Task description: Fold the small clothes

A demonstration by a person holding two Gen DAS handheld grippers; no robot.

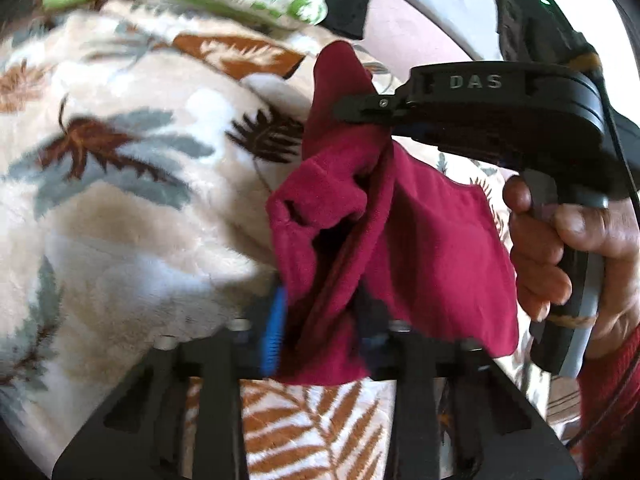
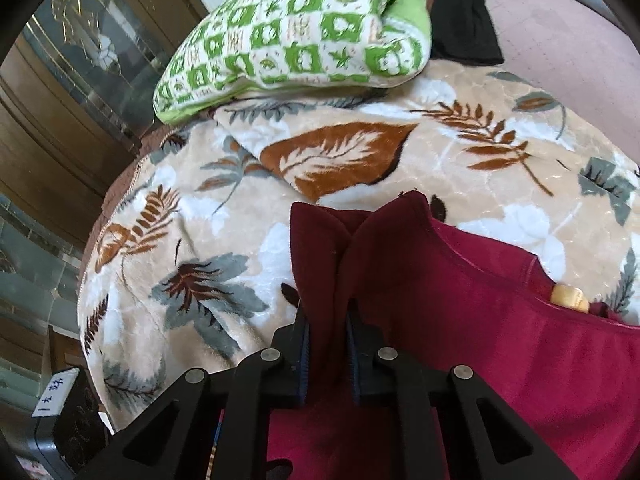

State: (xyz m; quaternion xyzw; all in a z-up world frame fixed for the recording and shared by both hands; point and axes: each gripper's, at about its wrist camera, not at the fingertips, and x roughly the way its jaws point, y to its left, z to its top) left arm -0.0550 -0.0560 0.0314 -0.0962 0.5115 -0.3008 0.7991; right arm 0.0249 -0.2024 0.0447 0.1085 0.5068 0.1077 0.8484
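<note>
I see the garment (image 1: 400,240), a dark red knit piece, lifted off the blanket (image 1: 120,200) and bunched between my two grippers. In the left wrist view it hangs in loose folds, with one flap spreading toward the right and a rolled hem curling in the middle. My left gripper (image 1: 320,332) is clenched on its lower edge: the cloth runs down between the blue-padded fingers (image 1: 274,332), though motion blur softens the detail there. My right gripper (image 1: 360,110) comes in from the right in that same view, its black fingers pinched on an upper fold of the cloth, and the right hand (image 1: 560,248) wraps the handle below it.

From the right wrist view, the garment (image 2: 460,300) fills the lower right, and a doubled fold rises straight up between the right gripper (image 2: 328,344) fingers (image 2: 302,356), which grasp it tightly. The rest of the cloth drapes off to the right, over a small tan object I cannot identify.

Beneath lies the blanket (image 2: 340,160), cream plush with brown and grey leaves. At its far edge rests a green-and-white pillow (image 2: 296,40), with a black cloth (image 2: 464,28) just beside it. A dark wood cabinet (image 2: 80,80) with glass stands off to the left.
</note>
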